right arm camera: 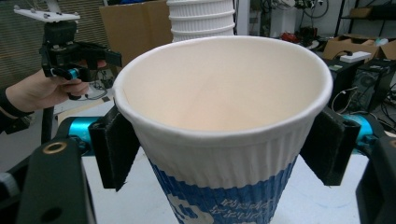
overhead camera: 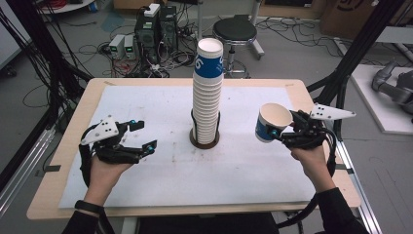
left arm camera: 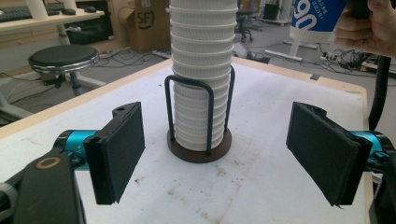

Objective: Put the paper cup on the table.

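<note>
**Lab bench, cup stack in the middle, one cup held at the right**

Lab room: grey floor with loose cables, computer towers [overhead camera: 156, 29] and a black round stool [overhead camera: 234, 30] behind a wooden bench [overhead camera: 73, 146] covered by a white mat [overhead camera: 160, 170]. At the mat's centre a tall stack of ribbed white paper cups [overhead camera: 207, 97] stands upright in a black wire holder [left arm camera: 189, 93] on a round dark base [left arm camera: 200, 150]; the top cup has a blue band.

The right claw [overhead camera: 282, 130] grips a single paper cup [overhead camera: 271, 122] by its sides, off the bench and right of the stack, well apart from it, tilted with its mouth up and toward the stack. The right gripper view shows both pads pressed on the ribbed wall just under the rim, the bare cream inside, and small white writing on the blue band, too small to read.

The left claw [overhead camera: 146, 135] is empty and open, held left of the stack above the mat. The left gripper view shows its pads standing apart with the holder between them farther off, a cardboard box marked "SF" [left arm camera: 148, 21] in the background, and the held cup's band top right with large white digits reading like "90". The high view shows a big "9" or "6" on the top cup's band; which one I can't tell.
</note>
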{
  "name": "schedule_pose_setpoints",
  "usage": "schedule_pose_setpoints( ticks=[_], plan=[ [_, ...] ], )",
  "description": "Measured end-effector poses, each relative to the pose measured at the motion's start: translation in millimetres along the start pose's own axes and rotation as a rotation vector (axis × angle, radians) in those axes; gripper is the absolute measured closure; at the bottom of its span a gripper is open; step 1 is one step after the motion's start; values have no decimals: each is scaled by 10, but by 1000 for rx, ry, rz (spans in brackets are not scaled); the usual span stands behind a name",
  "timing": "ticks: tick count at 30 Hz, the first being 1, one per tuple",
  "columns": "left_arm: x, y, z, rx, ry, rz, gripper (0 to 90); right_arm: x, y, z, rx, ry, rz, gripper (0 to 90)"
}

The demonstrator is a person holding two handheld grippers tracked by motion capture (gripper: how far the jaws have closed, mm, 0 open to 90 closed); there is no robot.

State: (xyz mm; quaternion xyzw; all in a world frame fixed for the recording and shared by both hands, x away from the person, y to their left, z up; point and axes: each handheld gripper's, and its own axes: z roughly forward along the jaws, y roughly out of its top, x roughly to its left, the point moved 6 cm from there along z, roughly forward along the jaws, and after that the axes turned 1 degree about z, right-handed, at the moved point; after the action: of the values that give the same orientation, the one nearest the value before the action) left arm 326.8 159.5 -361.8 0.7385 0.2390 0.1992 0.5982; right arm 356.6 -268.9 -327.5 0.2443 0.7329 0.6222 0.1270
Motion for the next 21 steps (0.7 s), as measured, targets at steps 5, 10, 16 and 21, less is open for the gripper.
schedule_pose_setpoints(
  ticks=[5,10,16,21],
  plan=[
    [-30,-29,-30,-4,7,2,193,-41,-19,15,3,-18,5,224],
    [-28,-83,-35,0,10,-6,193,-96,-60,68,6,-40,2,225],
    [-45,-125,-20,4,5,-8,193,-187,-127,137,24,-72,9,226],
    [-53,-145,-1,8,5,-5,193,-259,-159,167,19,-97,21,226]
  ],
)
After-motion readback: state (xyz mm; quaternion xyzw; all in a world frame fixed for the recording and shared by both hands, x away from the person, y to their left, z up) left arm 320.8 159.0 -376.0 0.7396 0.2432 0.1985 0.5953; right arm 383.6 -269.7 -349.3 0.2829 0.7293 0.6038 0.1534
